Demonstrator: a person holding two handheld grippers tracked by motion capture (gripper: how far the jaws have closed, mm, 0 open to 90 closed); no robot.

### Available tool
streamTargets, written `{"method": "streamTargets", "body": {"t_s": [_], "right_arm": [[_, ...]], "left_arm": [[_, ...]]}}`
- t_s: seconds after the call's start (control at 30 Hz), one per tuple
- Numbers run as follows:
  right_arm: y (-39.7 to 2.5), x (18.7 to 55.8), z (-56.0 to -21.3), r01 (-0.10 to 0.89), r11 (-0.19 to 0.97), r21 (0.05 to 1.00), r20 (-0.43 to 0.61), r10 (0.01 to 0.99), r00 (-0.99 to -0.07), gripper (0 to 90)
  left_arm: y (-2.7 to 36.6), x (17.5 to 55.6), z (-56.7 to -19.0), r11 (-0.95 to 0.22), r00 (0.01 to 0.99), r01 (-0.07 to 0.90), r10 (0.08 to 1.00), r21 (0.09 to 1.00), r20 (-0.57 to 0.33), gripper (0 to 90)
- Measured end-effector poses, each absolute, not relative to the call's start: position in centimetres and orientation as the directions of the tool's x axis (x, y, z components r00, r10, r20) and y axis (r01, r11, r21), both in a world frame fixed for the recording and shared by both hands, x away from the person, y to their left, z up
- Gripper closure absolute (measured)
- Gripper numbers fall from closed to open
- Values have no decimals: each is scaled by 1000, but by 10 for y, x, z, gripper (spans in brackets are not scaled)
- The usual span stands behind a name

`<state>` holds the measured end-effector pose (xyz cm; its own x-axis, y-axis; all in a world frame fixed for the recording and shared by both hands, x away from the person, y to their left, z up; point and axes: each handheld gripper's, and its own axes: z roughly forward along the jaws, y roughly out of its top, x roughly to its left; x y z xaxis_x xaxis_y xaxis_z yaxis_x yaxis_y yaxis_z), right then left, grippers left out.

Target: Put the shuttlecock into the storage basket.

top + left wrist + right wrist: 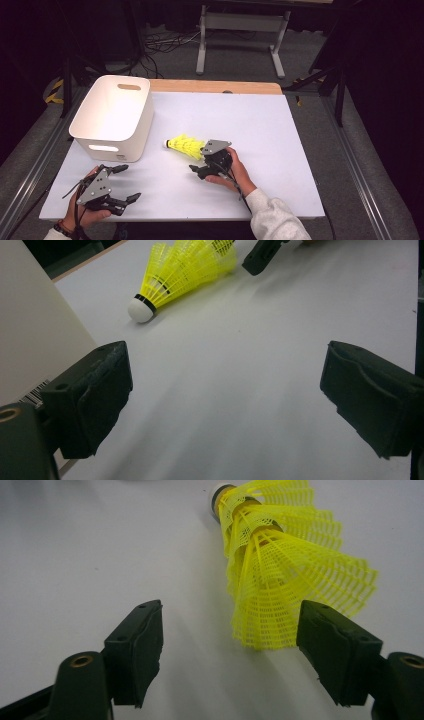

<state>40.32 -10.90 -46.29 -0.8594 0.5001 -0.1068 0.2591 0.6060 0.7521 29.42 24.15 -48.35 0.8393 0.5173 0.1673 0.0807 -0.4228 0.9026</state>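
The yellow shuttlecock stack [186,146] lies flat, cork end pointing left toward the white bin [112,116]. The right gripper [210,159], jaws wide and empty, sits at its skirt end. The left gripper [121,183], also wide, is well apart.

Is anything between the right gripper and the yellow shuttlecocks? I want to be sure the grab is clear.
Nothing visible. The right gripper is open, right at the skirt end of the yellow shuttlecocks, with only bare white table between its jaws. The white bin stands off to the side.
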Motion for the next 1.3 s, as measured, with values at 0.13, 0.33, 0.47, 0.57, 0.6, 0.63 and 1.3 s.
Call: {"method": "streamTargets", "body": {"t_s": [0.13,0.33,0.47,0.57,0.6,0.63,1.3], "right_arm": [[-98,413,-467,297,586,754,-50,503,-863,319],[-81,423,-468,320,583,747,-34,514,-857,327],[-71,431,-468,345,575,742,-21,534,-845,379],[-68,437,-467,372,545,751,-4,568,-823,437],[-68,439,-466,365,549,752,-28,580,-814,452],[-67,441,-466,369,546,752,-38,595,-803,451],[-36,470,-462,308,574,758,-149,613,-776,859]], "left_arm": [[242,295,-484,-418,844,85,512,904,158,80],[238,294,-484,-428,851,80,499,900,162,83],[236,294,-485,-432,858,83,489,898,156,89],[234,293,-486,-441,865,80,476,894,157,92],[233,293,-486,-443,867,79,473,893,158,93],[233,293,-486,-443,867,79,473,893,158,93],[234,299,-489,-445,860,102,488,890,146,80]]}}
